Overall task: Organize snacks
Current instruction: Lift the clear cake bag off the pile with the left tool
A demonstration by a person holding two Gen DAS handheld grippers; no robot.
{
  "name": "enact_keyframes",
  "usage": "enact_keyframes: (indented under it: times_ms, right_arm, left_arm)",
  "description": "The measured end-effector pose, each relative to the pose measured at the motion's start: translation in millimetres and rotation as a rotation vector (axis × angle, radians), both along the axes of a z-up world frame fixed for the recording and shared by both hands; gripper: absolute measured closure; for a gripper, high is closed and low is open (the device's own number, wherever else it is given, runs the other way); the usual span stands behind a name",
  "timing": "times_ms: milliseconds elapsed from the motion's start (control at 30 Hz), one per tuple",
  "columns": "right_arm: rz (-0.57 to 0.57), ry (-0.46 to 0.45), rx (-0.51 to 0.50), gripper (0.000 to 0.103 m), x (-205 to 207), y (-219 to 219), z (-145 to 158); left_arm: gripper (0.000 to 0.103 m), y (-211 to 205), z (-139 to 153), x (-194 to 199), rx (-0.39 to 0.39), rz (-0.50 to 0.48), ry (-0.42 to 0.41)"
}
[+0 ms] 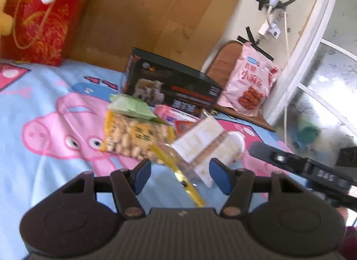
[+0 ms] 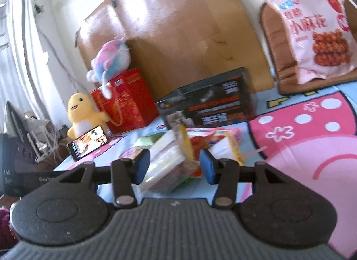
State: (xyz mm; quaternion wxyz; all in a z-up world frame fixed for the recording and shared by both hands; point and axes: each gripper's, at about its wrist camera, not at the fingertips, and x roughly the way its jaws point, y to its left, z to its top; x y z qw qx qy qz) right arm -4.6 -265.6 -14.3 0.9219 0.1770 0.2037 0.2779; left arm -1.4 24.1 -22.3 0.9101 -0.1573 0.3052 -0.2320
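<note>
Cartoon bedsheet (image 1: 44, 94); wafer pack (image 2: 166, 166) lengthwise between narrow right tongs (image 2: 175, 168), grip unclear; left tongs (image 1: 180, 176) wide.

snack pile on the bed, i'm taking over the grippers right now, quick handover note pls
Left gripper: open, clear yellow-edged packet between its pads, not pressed.
Right gripper: jaws around the wafer sandwich pack; grip unclear.
Things: peanut bag and small packs piled on the cartoon sheet before the black box; pink snack bag leans at the wall.
Done: nothing visibly sorted.
Left: sort the pile.
</note>
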Motion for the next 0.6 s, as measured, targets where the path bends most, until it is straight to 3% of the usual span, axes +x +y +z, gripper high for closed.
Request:
enact_keyframes:
  times_ms: [200,333,600]
  right_arm:
    - [-0.002,0.033,-0.068,0.051,20,14,0]
    - [0.042,0.125,-0.03,0.067,30,13,-11]
    - [0.201,0.153,-0.037,0.068,-23,16,-16]
  left_arm:
    - [0.048,-10,-10,18,-0.065,-0.048,0.093]
    - [0.05,-15,-13,21,-0.079,-0.058,0.093]
    - [0.047,5,-4,12,-0.085,-0.05,0.091]
